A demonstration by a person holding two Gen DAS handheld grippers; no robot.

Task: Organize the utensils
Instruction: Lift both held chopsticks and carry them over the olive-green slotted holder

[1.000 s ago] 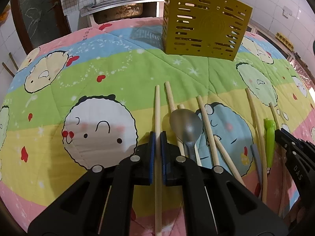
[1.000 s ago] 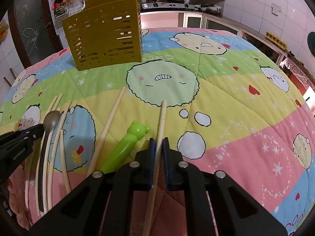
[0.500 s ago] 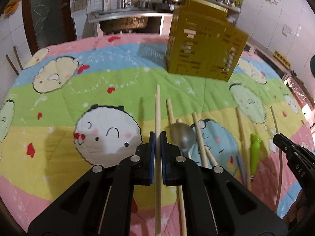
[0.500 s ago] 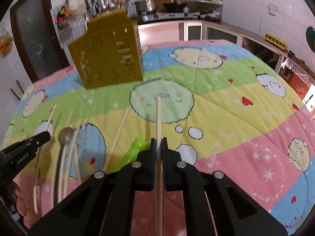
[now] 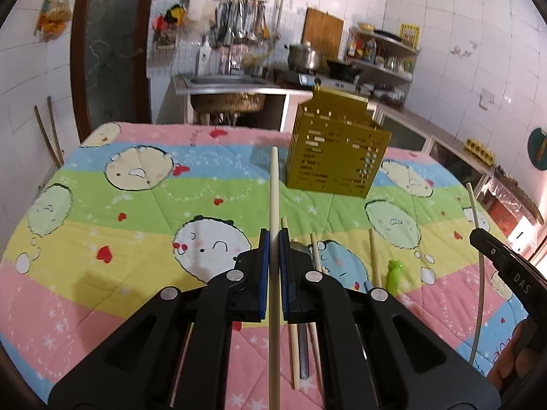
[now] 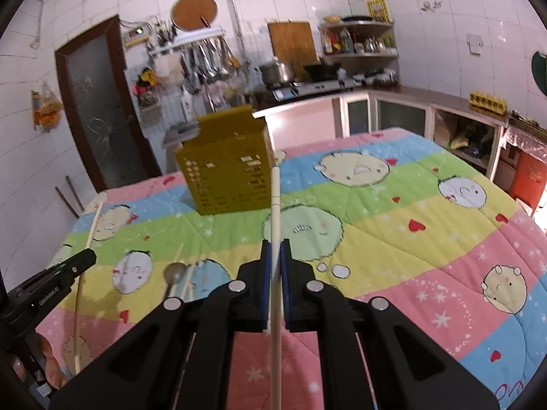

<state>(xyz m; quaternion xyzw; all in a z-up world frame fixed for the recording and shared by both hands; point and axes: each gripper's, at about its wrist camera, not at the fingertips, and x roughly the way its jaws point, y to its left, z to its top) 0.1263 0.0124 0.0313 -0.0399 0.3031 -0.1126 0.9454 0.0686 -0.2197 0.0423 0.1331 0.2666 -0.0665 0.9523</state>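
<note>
My left gripper (image 5: 272, 239) is shut on a wooden chopstick (image 5: 273, 191), held in the air and pointing toward the yellow slotted utensil holder (image 5: 336, 152). My right gripper (image 6: 274, 249) is shut on a second chopstick (image 6: 275, 198), also lifted, with its tip in front of the holder (image 6: 227, 167). On the quilt below lie a metal spoon (image 6: 173, 273), several more chopsticks (image 5: 373, 256) and a green utensil (image 5: 394, 275). Each gripper shows at the edge of the other's view: the right one (image 5: 502, 266) and the left one (image 6: 51, 283).
The table is covered with a cartoon-print quilt (image 6: 410, 225). The holder stands upright at its far side. Behind are a sink (image 5: 225, 83), a stove with pots (image 6: 307, 82), hanging utensils and a dark door (image 6: 99, 109).
Both grippers have lifted their chopsticks off the quilt and risen, tilting up so the kitchen wall now fills the upper view. The loose utensils stayed on the quilt.
</note>
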